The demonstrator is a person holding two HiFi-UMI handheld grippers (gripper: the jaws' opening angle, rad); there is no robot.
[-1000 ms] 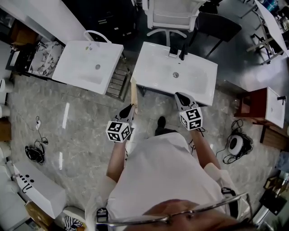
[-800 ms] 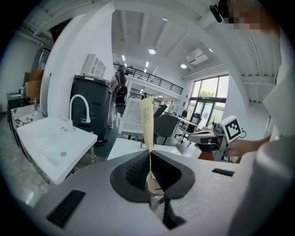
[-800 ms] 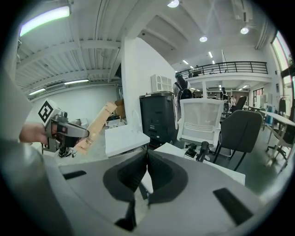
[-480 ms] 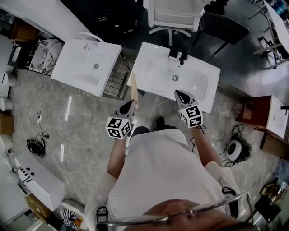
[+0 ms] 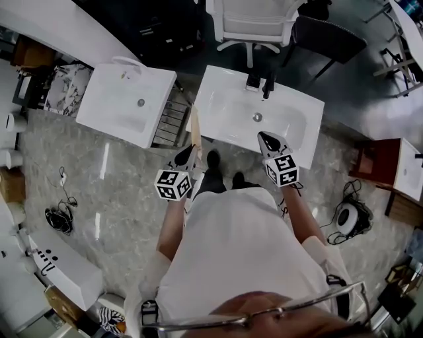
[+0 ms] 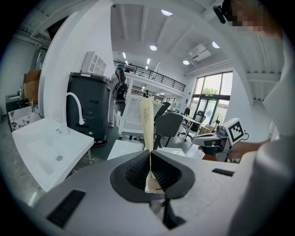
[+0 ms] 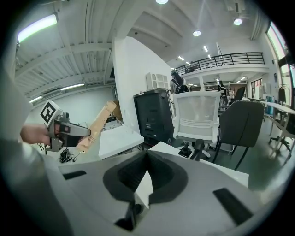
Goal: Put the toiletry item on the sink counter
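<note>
Sinks (image 5: 112,92) (image 5: 225,99) number two; left gripper (image 5: 188,156) clamps one tan toiletry item (image 5: 195,132), right gripper (image 5: 266,139) closed, empty.

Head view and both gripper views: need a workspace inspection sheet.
Surface: white sink counter, basin bare.
Job's things: tan carton, sticking out past the claw tips, not yet on the counter.
Clutter: only dark faucet fittings at the counter's rear.
Grippers: left claw shut on the carton; right claw shut, empty.
Cables: cable coil and corded round device on the floor.
Surroundings: second sink, white chair.
</note>
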